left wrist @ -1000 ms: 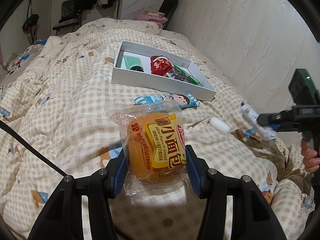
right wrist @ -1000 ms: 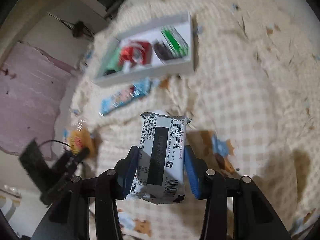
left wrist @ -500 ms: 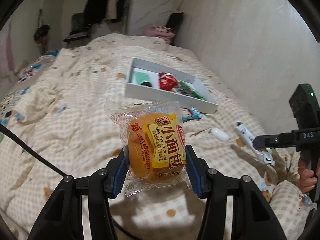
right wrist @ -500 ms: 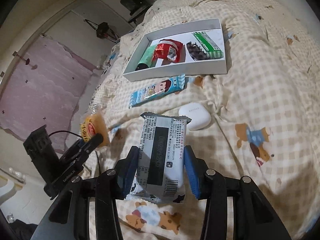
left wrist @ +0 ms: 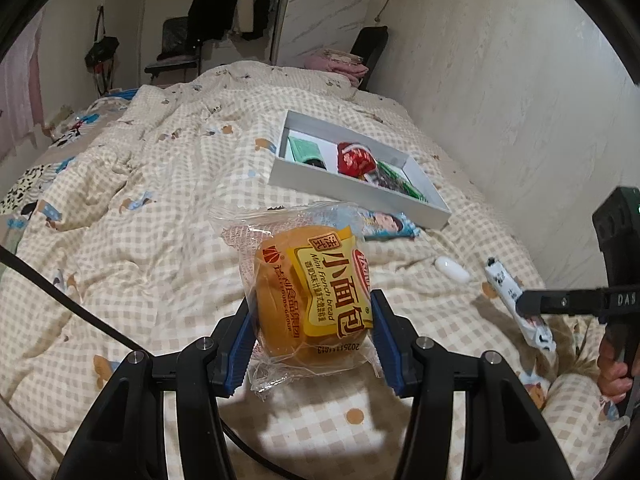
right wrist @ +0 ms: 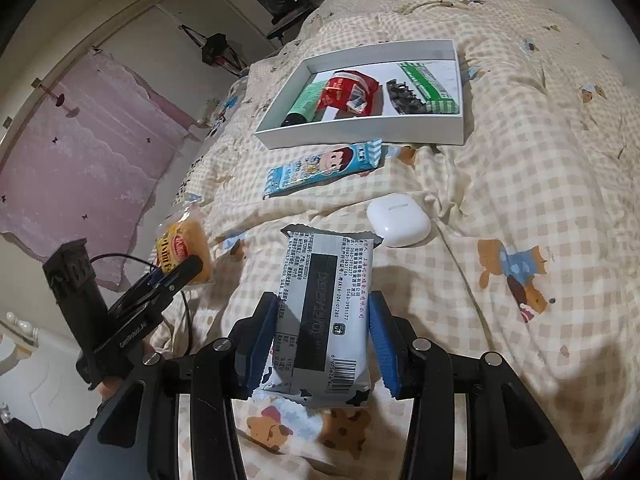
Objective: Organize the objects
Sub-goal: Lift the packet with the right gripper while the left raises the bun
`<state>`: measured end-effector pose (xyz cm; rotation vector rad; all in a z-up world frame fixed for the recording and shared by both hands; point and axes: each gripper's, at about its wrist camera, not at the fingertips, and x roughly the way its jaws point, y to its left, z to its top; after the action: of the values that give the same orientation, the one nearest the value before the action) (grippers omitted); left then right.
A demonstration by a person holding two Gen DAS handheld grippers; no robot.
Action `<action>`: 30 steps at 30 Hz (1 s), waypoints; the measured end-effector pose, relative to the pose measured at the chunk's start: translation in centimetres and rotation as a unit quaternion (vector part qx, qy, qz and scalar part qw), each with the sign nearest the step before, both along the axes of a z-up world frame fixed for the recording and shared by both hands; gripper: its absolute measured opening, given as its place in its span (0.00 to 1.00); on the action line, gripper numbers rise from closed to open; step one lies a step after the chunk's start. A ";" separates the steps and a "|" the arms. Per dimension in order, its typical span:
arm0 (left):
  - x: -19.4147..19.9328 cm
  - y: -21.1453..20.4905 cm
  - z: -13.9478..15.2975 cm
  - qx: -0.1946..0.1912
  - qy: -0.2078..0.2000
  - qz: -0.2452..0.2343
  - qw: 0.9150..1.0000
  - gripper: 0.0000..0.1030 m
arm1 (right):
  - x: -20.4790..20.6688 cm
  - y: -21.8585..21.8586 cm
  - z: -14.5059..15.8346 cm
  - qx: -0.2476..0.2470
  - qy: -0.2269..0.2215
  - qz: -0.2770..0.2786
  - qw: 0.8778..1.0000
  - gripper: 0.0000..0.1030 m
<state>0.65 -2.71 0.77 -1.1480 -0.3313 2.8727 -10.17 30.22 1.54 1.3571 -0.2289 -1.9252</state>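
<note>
Right now I am mid-carry with both claws loaded. My left gripper (left wrist: 312,332) is clamped partway closed on the bread packet (left wrist: 310,300), its blue pads pressing the sides of the clear wrapper, and the packet is lifted off the bed quilt (left wrist: 140,240). My right gripper (right wrist: 322,344) is likewise closed partway on the grey-and-white snack pack (right wrist: 324,320), held upright between the pads and clear of the quilt.

Ahead of both sits the white tray (right wrist: 360,136), lying toward the wall-side edge of the bed and already holding a green tube, a red packet, a dark item and a green pack. Just outside the tray's near wall lies the blue cartoon snack bar (right wrist: 324,168), and nearer to me the white earbud case (right wrist: 398,220) rests on the quilt, apart from everything else.

As I judge it, the step in hand is bringing these two packets to the tray. The next move calls for reaching over the near wall, finding bare floor among what is inside, lowering, and only then easing the pads apart. The bar and case remain to fetch.
</note>
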 end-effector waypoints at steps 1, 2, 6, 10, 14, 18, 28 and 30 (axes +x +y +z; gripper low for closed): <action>-0.1 -0.2 0.3 0.002 0.000 0.000 1.000 0.56 | 0.0 -0.1 0.2 0.000 0.003 0.002 1.000 0.46; -0.4 -0.6 0.8 0.008 0.002 -0.002 1.000 0.56 | 0.0 -0.2 0.5 -0.003 0.007 0.004 1.000 0.46; -1.5 -2.2 3.1 0.020 0.009 0.002 1.000 0.56 | -0.5 -0.5 2.7 -0.023 0.022 0.012 0.999 0.46; -3.3 -3.6 5.2 0.038 0.008 -0.006 0.999 0.56 | -1.8 -1.1 5.7 -0.029 0.052 0.012 0.998 0.46; -5.0 -4.0 8.2 0.024 0.033 -0.033 0.999 0.56 | -3.0 -1.5 9.5 -0.030 0.113 0.005 0.993 0.46; -6.1 -3.7 11.7 -0.006 0.083 -0.058 0.995 0.56 | -3.2 -2.0 13.7 -0.051 0.223 0.014 0.973 0.46; -11.8 -2.7 18.9 -0.073 0.117 -0.054 0.989 0.56 | -8.4 -3.9 18.9 -0.042 0.298 -0.004 0.954 0.45; -12.8 -2.2 19.1 -0.088 0.116 -0.036 0.989 0.56 | -9.4 -3.9 18.8 -0.044 0.296 -0.013 0.954 0.46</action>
<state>-12.19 -4.96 19.90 -0.8103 -0.0271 2.9762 -19.61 26.31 20.37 0.6737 -0.0346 -2.2182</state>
